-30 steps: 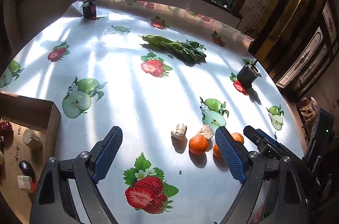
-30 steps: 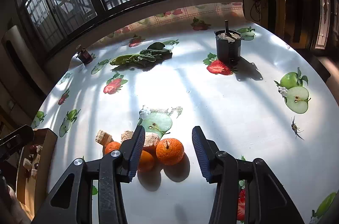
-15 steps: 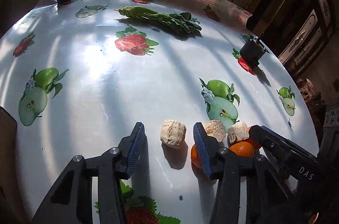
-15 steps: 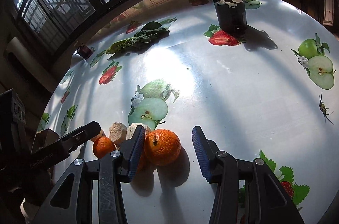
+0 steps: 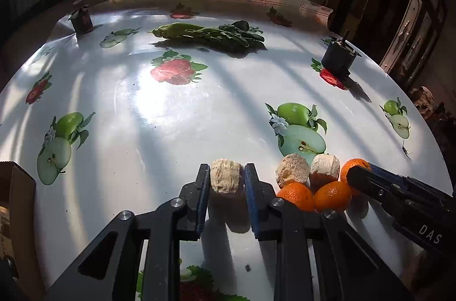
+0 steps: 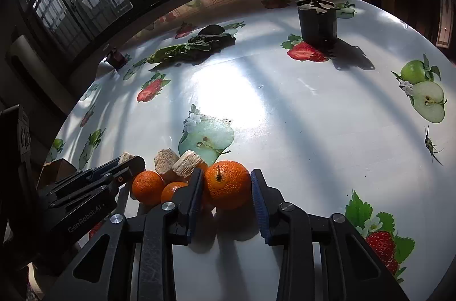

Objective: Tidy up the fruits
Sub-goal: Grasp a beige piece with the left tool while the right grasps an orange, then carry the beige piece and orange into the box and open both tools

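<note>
The left gripper [image 5: 226, 181] is closed on a beige rough-textured chunk [image 5: 225, 180]; both blue pads touch its sides, and the chunk rests on the surface [image 5: 171, 130], which carries a glossy white cloth printed with apples and strawberries.

The right gripper [image 6: 227, 187] is clamped on the largest orange [image 6: 228, 184], stem upward, with one pad against each side. The orange sits on the surface near its front edge.

Immediately to the right of the held chunk, in the left wrist view, lie two more beige chunks [image 5: 307, 168], side by side and touching. Two smaller oranges [image 5: 313, 194] lie just in front of them, pressed against each other.

Further items on the surface:
- A bundle of leafy greens [image 5: 211, 34] lies across the far side.
- A black pot [image 6: 316, 22] with a short stick standing in it is at the far right, upright.
- A small dark container [image 5: 81, 20] stands at the far left, near the window.
- An insect [image 6: 430, 145] sits at the right edge.

The corner of a cardboard box [image 5: 17, 201] shows at the left edge of the left wrist view; its contents cannot be determined.
</note>
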The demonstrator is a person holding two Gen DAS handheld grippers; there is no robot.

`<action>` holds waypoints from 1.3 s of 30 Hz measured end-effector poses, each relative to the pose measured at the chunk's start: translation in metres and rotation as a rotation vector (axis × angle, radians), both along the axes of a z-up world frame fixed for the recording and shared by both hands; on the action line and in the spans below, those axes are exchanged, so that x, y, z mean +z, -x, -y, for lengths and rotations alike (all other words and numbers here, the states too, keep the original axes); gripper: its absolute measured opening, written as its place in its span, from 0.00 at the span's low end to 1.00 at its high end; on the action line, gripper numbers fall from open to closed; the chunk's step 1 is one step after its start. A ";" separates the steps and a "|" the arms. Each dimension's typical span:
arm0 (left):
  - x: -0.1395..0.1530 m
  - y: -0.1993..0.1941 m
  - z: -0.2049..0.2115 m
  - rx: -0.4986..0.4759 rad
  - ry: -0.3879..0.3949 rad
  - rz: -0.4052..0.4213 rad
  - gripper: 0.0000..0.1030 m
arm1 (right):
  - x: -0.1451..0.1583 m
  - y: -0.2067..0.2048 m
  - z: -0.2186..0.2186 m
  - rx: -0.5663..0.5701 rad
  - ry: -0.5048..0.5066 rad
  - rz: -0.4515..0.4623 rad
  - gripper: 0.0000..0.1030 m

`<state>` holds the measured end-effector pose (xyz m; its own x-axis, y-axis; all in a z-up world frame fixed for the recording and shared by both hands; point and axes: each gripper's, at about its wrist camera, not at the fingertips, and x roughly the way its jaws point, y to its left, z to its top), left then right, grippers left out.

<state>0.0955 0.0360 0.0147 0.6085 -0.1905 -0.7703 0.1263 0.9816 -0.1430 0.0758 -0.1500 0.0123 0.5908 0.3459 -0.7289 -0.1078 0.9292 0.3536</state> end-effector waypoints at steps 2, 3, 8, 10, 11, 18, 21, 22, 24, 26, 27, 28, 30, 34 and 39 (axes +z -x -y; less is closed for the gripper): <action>0.002 0.000 -0.003 0.006 0.016 0.003 0.23 | 0.003 0.001 0.004 -0.010 -0.016 0.011 0.35; 0.002 0.001 -0.003 0.008 0.015 0.005 0.23 | 0.005 0.002 0.007 -0.015 -0.026 0.018 0.35; 0.007 0.005 0.000 0.003 0.015 0.019 0.23 | 0.010 0.003 0.015 -0.039 -0.049 0.039 0.35; 0.014 0.012 0.004 -0.008 0.006 0.042 0.23 | 0.012 0.002 0.015 -0.039 -0.054 0.045 0.35; 0.018 0.016 0.006 -0.010 -0.003 0.057 0.23 | 0.013 0.003 0.015 -0.039 -0.055 0.049 0.35; 0.051 0.064 -0.006 0.009 -0.022 0.122 0.23 | 0.022 0.011 0.011 -0.033 -0.044 0.089 0.35; 0.068 0.094 -0.037 0.059 0.009 0.142 0.23 | 0.025 0.017 0.002 -0.013 -0.040 0.100 0.35; 0.072 0.103 -0.050 0.077 0.023 0.144 0.23 | 0.026 0.019 -0.002 -0.006 -0.036 0.107 0.35; 0.080 0.124 -0.081 0.122 0.042 0.150 0.23 | 0.028 0.025 -0.012 0.011 -0.033 0.115 0.35; 0.086 0.146 -0.111 0.177 0.037 0.172 0.23 | 0.034 0.035 -0.025 0.038 -0.023 0.126 0.35; 0.089 0.158 -0.127 0.202 0.037 0.182 0.23 | 0.038 0.042 -0.032 0.051 -0.019 0.137 0.35; 0.090 0.168 -0.141 0.225 0.038 0.185 0.23 | 0.044 0.049 -0.041 0.071 -0.021 0.146 0.35; 0.089 0.187 -0.170 0.277 0.028 0.176 0.23 | 0.054 0.063 -0.059 0.118 -0.035 0.151 0.35; 0.075 0.213 -0.226 0.399 0.003 0.135 0.23 | 0.076 0.092 -0.108 0.234 -0.064 0.163 0.35; 0.042 0.231 -0.282 0.529 0.023 0.025 0.23 | 0.080 0.123 -0.188 0.406 -0.055 0.158 0.35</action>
